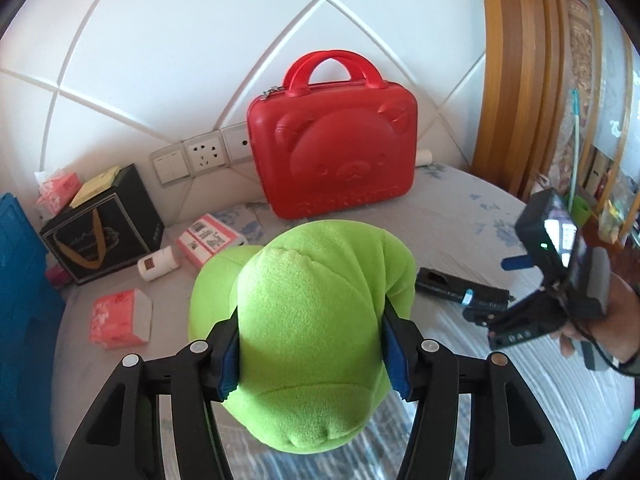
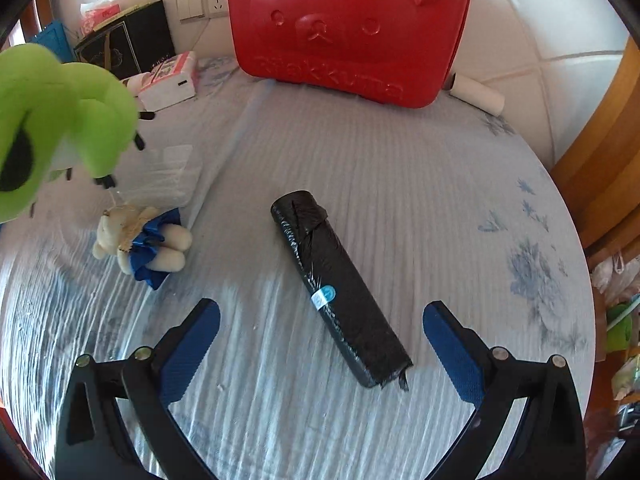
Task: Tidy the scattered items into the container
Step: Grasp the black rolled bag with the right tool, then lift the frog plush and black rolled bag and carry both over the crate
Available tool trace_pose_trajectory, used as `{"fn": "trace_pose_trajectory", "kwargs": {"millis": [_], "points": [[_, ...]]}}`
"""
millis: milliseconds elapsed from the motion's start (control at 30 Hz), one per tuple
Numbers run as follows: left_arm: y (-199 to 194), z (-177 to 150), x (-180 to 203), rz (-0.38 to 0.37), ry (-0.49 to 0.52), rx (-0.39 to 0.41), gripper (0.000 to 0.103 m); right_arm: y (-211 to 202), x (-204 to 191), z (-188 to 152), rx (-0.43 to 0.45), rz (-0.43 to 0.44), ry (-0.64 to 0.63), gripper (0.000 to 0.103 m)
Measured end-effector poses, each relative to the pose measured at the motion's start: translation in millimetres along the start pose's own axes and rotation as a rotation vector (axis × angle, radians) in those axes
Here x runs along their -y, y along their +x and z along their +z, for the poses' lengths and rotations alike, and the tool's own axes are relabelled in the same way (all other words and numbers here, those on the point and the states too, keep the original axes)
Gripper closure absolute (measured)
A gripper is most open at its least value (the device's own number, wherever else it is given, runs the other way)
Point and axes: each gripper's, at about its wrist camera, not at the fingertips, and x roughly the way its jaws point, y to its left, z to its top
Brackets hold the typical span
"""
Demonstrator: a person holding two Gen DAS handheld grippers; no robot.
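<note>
- On the bed (image 2: 360,168), the left gripper (image 1: 312,354) pinches the green toy (image 1: 304,320)
- The right gripper (image 2: 320,344) is spread wide, black roll (image 2: 340,288) at 12 o'clock
- Red case (image 1: 332,152) stands at 12 o'clock

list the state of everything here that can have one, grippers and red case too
left gripper: shut on the green plush toy, lifted off the bed
green plush toy: held, squeezed between the pads
right gripper: open, empty, above the black roll
black roll: lying flat on the bed, wrapped, untouched
red case: standing upright, zipped shut
small teddy bear: lying on the bed
white bottle: tipped on its side
</note>
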Motion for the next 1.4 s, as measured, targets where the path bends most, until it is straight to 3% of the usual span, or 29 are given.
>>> {"fn": "trace_pose_trajectory", "kwargs": {"millis": [200,300,400,467,533,933,1400], "points": [[-26,-19,-11,0.036,-0.037,-0.004,0.046,36,1,3,-0.053,-0.012,-0.049,0.003],[-32,-28,-14,0.046,-0.058,-0.012,0.046,45,4,2,-0.087,-0.002,-0.041,0.040],[-37,-36,-14,0.052,-0.069,-0.022,0.046,47,3,0,-0.096,0.004,-0.037,0.048],[-39,-40,-15,0.053,-0.075,-0.028,0.046,46,0,0,-0.103,0.025,-0.045,0.062],[-43,-41,-16,0.055,-0.080,-0.029,0.046,43,-8,-1,-0.111,0.018,-0.070,0.066],[-80,-50,-33,0.060,-0.096,0.004,0.045,-3,-26,-26,-0.129,0.055,0.040,0.068],[-135,-67,-57,-0.039,-0.070,0.045,0.045,-100,-74,-57,-0.091,0.011,0.125,0.068]]}}
